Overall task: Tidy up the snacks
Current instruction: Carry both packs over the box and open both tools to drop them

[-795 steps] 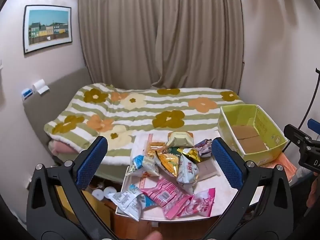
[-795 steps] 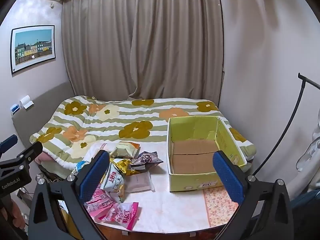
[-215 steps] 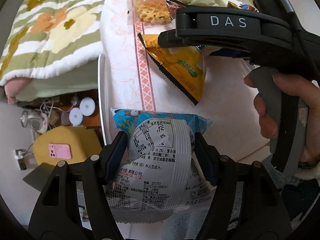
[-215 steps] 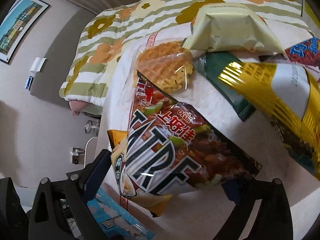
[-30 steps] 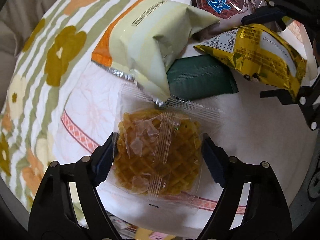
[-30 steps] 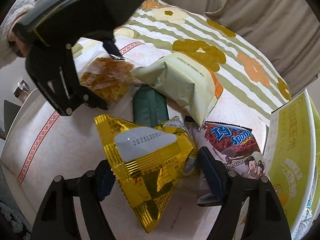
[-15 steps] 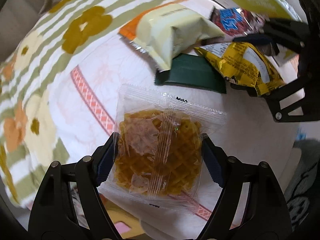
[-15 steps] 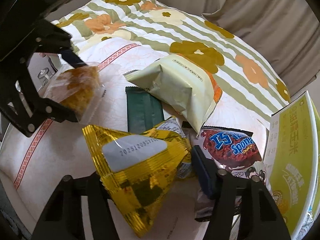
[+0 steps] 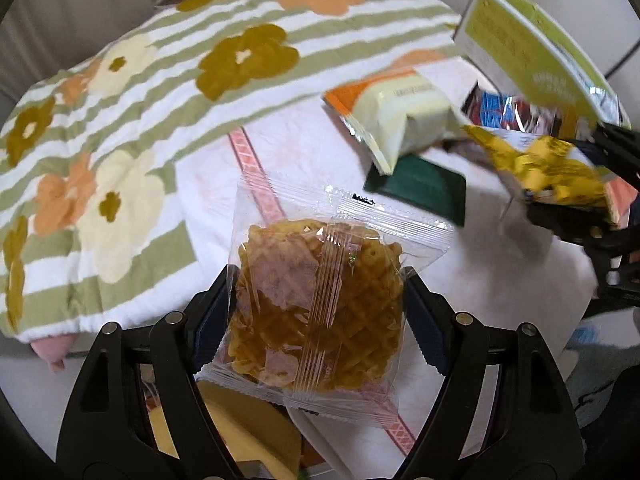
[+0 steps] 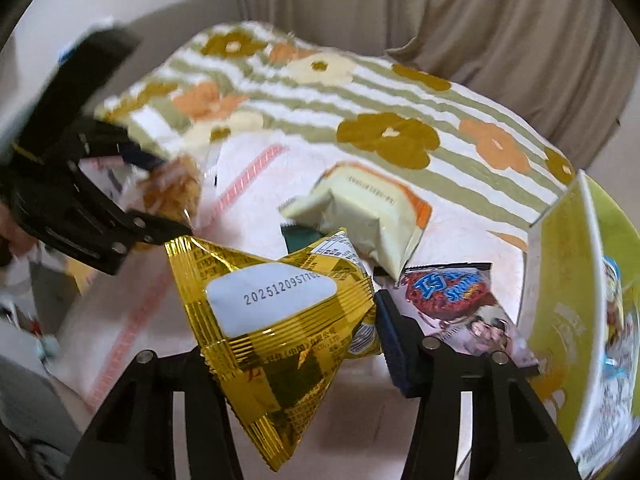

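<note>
Left claw (image 9: 318, 312) is gripping the clear waffle-snack packet (image 9: 320, 300) and right claw (image 10: 296, 354), having just been closing, is pinching the crinkled gold foil bag (image 10: 272, 320), both raised off the bench (image 9: 500, 264), likely bound for the yellow-green cardboard box (image 10: 568, 280) at right.

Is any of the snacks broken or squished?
The waffle snack between the left gripper's fingers looks cracked into pieces inside its clear wrapper. The gold packet in the right gripper is crumpled where it is pinched. Nothing has spilled onto the table.
</note>
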### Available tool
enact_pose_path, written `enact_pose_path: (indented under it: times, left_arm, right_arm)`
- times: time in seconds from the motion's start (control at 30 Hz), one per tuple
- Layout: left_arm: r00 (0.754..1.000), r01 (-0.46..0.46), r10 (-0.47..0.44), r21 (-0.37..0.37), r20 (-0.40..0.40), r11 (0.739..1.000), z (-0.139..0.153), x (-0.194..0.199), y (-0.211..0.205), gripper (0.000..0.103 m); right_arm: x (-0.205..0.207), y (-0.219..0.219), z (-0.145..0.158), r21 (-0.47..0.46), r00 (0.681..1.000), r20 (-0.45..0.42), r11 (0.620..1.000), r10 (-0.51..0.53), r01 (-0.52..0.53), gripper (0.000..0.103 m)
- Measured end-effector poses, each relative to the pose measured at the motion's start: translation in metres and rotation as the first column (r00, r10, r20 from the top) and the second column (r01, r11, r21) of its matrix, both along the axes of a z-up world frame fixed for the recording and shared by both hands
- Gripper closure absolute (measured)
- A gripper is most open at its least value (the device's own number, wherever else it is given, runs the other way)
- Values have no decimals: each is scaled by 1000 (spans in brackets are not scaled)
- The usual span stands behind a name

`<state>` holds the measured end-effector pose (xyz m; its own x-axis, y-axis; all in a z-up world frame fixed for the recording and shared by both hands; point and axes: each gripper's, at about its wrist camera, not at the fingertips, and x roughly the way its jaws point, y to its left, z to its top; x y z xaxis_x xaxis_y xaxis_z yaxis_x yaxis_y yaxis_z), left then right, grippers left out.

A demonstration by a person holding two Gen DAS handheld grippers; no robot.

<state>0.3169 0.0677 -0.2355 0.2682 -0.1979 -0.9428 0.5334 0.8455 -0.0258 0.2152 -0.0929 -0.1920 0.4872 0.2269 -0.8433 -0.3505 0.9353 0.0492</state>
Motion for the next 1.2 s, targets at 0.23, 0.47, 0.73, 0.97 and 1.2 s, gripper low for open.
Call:
enact_pose_path:
  times: [0.23,0.47,0.73,0.97,1.2]
  left_arm:
    - [996,-49,52,-33,78,998,45,10,-11,26]
    - [988,-19,28,-60,149,998,86,9,-65,26]
    - [982,14,10,-130,188,991,121,3,-168,26]
    - [981,44,-10,-170,194,984,130,4,-271,26]
    - [991,66,-41,-201,126,977,111,18,-360,26]
  right_arm:
    - [-6,-50,62,97,990,53,988,-129,123,55]
    - [-15,-118,98,103,971,112,975,-209,198,55]
    - [-30,-209,109,88,962,140,971,-234,223,55]
    - [-28,-279,108,86,960,153,970,-236,225,55]
    - [-22,-331,101,95,961,134,968,-242,230,55]
